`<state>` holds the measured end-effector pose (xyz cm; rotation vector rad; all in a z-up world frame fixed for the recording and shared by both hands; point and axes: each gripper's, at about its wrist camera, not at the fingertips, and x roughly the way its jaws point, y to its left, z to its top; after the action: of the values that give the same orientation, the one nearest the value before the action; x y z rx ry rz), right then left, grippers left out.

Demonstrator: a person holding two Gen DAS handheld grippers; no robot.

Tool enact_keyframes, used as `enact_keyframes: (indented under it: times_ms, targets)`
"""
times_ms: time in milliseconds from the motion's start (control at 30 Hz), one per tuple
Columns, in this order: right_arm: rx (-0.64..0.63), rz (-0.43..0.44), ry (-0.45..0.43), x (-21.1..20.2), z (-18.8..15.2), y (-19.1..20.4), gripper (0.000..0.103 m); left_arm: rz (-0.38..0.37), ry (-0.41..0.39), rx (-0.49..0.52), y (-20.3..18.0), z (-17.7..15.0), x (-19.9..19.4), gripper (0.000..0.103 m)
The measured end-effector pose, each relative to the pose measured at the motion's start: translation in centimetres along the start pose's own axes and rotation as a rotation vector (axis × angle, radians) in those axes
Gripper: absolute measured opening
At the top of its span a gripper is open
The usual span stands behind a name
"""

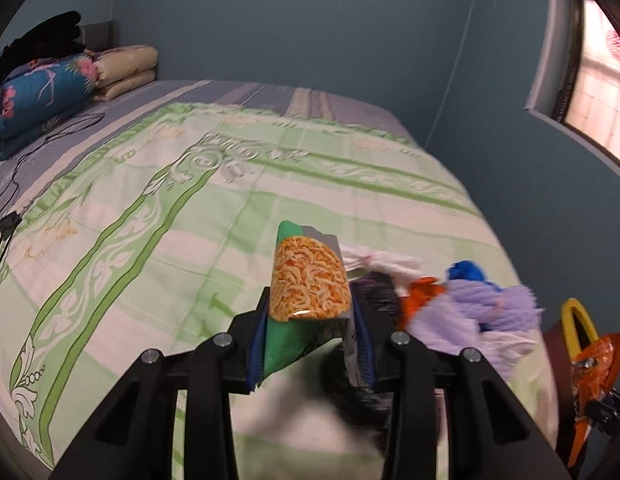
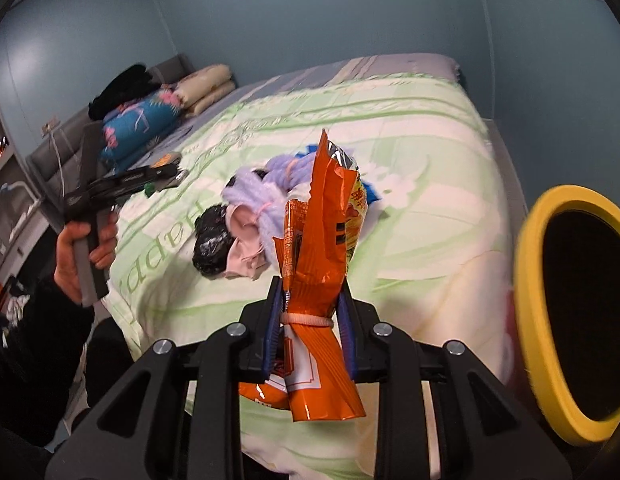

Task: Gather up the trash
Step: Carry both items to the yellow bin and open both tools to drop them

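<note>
My left gripper is shut on a green snack wrapper with a noodle picture, held above the bed. My right gripper is shut on a crumpled orange snack bag, held above the bed's near edge. The yellow-rimmed bin with a dark opening stands just right of the orange bag; its rim also shows in the left wrist view. The orange bag shows there too. The left gripper with its green wrapper shows in the right wrist view, held by a hand.
A pile of clothes lies on the green-patterned bedspread: purple fluffy fabric, a pink piece, a black piece, something blue. Folded quilts and a black cable lie near the headboard. A window is at the right.
</note>
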<state>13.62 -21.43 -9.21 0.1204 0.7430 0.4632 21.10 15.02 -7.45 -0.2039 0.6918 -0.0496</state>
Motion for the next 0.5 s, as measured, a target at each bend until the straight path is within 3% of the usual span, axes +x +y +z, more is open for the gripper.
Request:
enact_keyframes:
  times_ms: [167,500]
  targets:
    - [0.069,-0.032,-0.061,-3.1,0.3,-2.9,0.024,-0.093,-0.04,0.089,-6.0,0.5,-2.2,0.034]
    - [0.214,-0.163,-0.231,-11.1,0.9,-9.6,0.024,-0.321,-0.035,0.282,-20.7,1.2,-3.7,0.034]
